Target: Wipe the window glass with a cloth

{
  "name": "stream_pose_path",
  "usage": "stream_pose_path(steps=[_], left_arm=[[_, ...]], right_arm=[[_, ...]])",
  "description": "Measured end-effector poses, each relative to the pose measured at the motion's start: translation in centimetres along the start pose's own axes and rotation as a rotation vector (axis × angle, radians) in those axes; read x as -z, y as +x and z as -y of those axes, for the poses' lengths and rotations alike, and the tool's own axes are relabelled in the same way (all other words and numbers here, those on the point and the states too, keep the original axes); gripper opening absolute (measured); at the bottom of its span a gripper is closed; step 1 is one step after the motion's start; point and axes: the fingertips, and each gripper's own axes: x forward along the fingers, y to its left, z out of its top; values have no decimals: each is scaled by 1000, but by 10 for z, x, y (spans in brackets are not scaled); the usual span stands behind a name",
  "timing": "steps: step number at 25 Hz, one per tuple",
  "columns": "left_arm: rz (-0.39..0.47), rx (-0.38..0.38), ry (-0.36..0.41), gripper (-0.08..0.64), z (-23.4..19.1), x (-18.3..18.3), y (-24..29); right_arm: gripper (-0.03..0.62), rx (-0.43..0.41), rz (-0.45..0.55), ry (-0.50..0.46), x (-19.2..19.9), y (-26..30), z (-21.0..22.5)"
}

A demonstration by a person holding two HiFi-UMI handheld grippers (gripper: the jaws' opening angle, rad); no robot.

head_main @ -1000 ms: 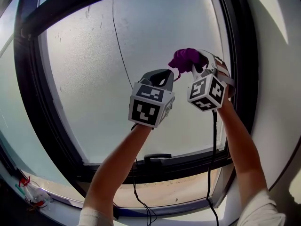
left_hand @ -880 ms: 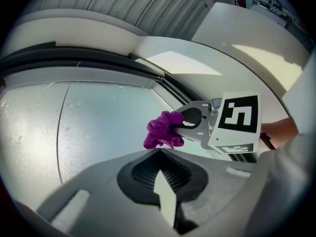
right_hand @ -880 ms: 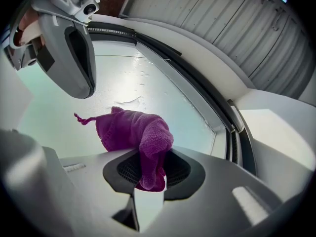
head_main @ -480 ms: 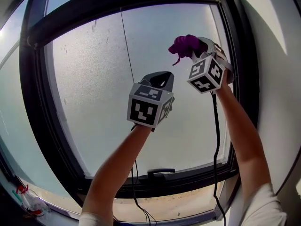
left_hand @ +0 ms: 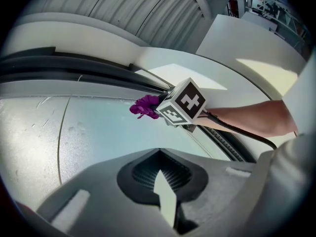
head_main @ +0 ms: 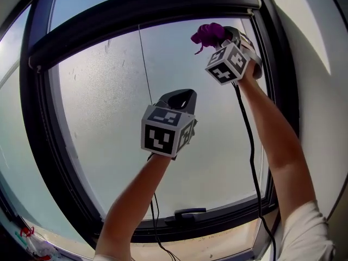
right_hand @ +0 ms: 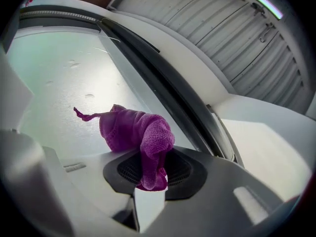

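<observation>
The purple terry cloth (right_hand: 136, 132), bunched into a soft wad, sat pinched in the right gripper's (right_hand: 150, 181) clenched jaws, close to the window glass (head_main: 109, 107) by the black frame's (head_main: 136, 10) upper corner. The left gripper (left_hand: 165, 201) hung below, jaws pressed together on nothing. The hazy pane showed specks and streaks, so most of the wiping seemed left to do.

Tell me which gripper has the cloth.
The right gripper: it is shut on the purple cloth, which bunches out from it toward the glass. The left gripper is shut with nothing in it.
</observation>
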Motion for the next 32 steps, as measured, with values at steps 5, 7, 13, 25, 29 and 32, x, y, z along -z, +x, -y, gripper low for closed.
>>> stream_pose_path(steps=[5, 7, 13, 25, 29, 32], left_arm=[[4, 9, 2, 1, -7, -1, -7], [5, 17, -2, 1, -10, 0, -10], [10, 62, 3, 1, -9, 2, -17], [40, 151, 2, 1, 13, -3, -15], [41, 167, -19, 1, 23, 7, -18], [43, 191, -44, 1, 35, 15, -17]], right_arm=[[103, 83, -95, 72, 6, 12, 22], [101, 111, -156, 104, 12, 12, 28], [101, 121, -253, 334, 33, 8, 35], [101, 95, -368, 625, 72, -20, 28], [101, 107, -382, 616, 91, -40, 19], [101, 90, -402, 623, 104, -61, 7]])
